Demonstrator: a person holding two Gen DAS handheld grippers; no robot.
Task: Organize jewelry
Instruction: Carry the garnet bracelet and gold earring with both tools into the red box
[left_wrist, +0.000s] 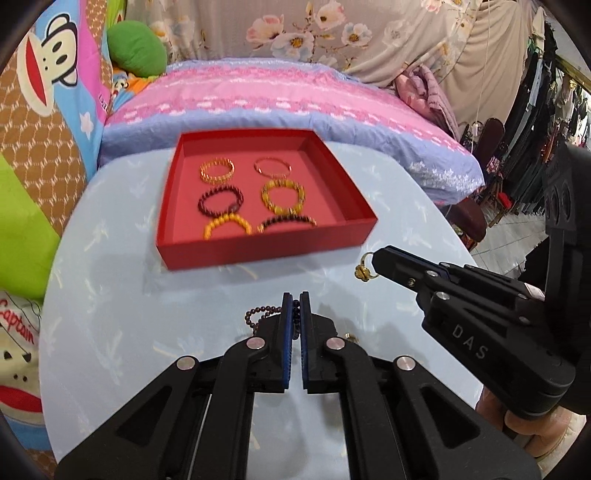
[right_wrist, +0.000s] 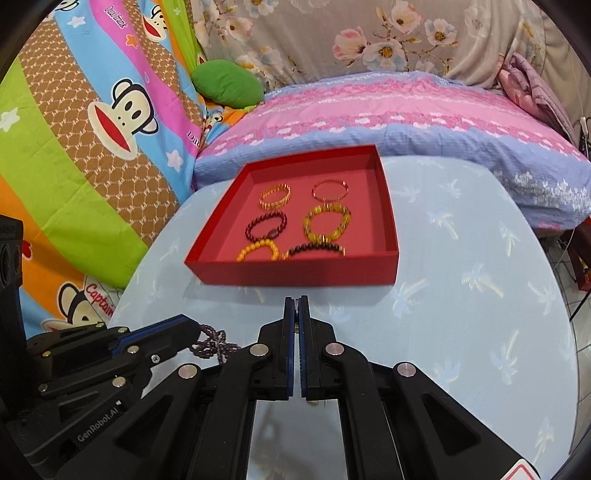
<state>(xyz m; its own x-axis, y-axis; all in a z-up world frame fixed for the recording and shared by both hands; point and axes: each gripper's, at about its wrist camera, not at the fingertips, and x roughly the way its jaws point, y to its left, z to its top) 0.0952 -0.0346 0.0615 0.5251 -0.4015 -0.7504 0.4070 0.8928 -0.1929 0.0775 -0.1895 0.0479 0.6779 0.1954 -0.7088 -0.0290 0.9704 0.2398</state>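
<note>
1. Nearest the left wrist camera, the left gripper (left_wrist: 295, 301) has its fingers clamped together on a dark beaded strand (left_wrist: 255, 317); loops of small dark beads hang out to the left of the pads, above the table (left_wrist: 110, 277).
2. Seen from the right wrist camera, the same strand (right_wrist: 214, 341) dangles in a purplish tangle from the left gripper's tip, at the lower left of that view.
3. Farther back at centre sits the red tray (left_wrist: 258, 251), an open shallow box on the pale blue palm-print table; six bracelets lie inside in two columns: a gold link bracelet (left_wrist: 217, 170) and a thin rose-gold bangle (left_wrist: 272, 167) at the back; a dark red bead bracelet (left_wrist: 221, 201) and an amber bead bracelet (left_wrist: 282, 195) in the middle; a yellow bead bracelet (left_wrist: 227, 227) and a dark bead bracelet (left_wrist: 288, 221) at the front.
4. To the right, the right gripper (left_wrist: 373, 258) is pinched shut on a gold ring (left_wrist: 364, 267) with a small knot-like ornament; it hangs off the tip, clear of the table and just right of the tray's front corner.
5. From its own camera the right gripper (right_wrist: 296, 306) shows pads pressed together; the ring is barely visible there.
</note>
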